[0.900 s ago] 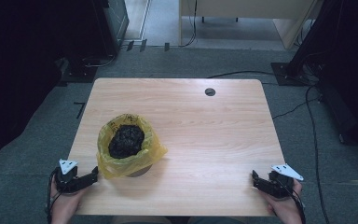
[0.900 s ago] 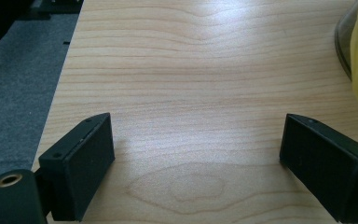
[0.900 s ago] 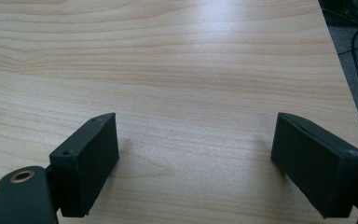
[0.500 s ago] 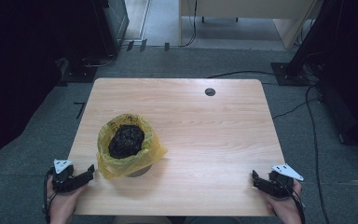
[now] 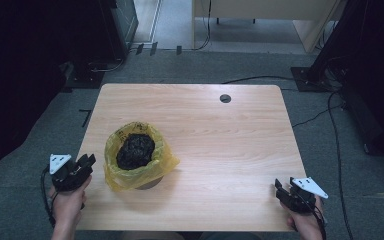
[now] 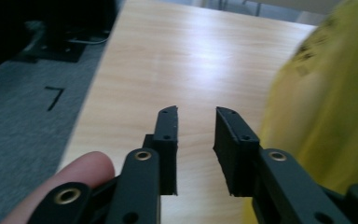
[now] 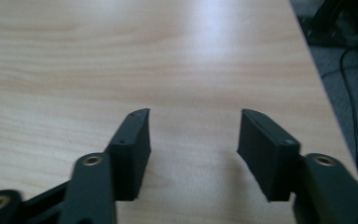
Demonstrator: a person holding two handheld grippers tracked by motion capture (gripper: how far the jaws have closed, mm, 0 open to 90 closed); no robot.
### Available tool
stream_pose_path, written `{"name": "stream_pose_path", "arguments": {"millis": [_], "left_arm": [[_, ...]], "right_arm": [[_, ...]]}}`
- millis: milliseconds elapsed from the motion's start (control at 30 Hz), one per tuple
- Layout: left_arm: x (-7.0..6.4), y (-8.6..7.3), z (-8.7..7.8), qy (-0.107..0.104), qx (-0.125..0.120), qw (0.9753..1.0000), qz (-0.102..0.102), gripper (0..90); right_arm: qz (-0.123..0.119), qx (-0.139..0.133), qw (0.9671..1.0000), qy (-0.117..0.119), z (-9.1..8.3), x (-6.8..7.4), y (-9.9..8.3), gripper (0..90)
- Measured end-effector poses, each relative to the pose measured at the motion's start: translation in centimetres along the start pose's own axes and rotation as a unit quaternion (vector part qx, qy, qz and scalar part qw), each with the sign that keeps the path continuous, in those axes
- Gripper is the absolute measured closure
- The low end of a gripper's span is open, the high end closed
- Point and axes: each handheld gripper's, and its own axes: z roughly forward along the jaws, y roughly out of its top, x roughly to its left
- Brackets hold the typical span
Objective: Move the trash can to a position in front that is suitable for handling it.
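Observation:
A small round bin lined with a yellow plastic bag (image 5: 139, 167) stands on the left half of the wooden table (image 5: 220, 145), with a dark crumpled mass (image 5: 136, 149) inside. My left gripper (image 5: 87, 162) hovers at the table's left edge, just left of the bag, jaws parted a little around nothing. In the left gripper view the left gripper (image 6: 196, 114) points along the table and the yellow bag (image 6: 326, 116) bulges at the right. My right gripper (image 5: 279, 188) sits open near the front right corner. The right gripper (image 7: 193, 114) has only bare wood between its jaws.
A round cable hole (image 5: 225, 98) lies at the table's far right side. Grey carpet surrounds the table, with cables (image 5: 330, 115) on the floor at the right and dark equipment at the left. A light wooden desk (image 5: 260, 15) stands beyond.
My left gripper has moved a little forward and left along the table's left edge. The right gripper and the bag have stayed where they were.

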Motion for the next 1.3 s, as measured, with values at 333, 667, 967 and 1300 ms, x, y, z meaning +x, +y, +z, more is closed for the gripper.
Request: {"name": "stream_pose_path", "arguments": {"millis": [333, 667, 967, 1300], "left_arm": [[-3.5, 1.0, 1.3, -0.048, 0.000, 0.9985, 0.024, 82.9], [-4.7, 1.0, 2.0, -0.057, 0.005, 0.9979, 0.030, 87.4], [-6.9, 0.7, 2.6, -0.073, 0.010, 0.9966, 0.037, 86.6], [-8.9, 0.7, 3.3, -0.083, 0.017, 0.9954, 0.043, 87.3]], "right_arm": [[0.005, -0.039, 0.9992, -0.005, -0.9, 0.1, 1.3, 77.0], [0.021, -0.050, 0.9985, 0.009, -1.2, 0.7, 1.8, 82.2], [0.041, -0.058, 0.9961, 0.052, -1.7, 3.3, 4.1, 88.2], [0.018, -0.071, 0.9927, 0.096, -1.4, 6.4, 6.8, 90.0]]}}
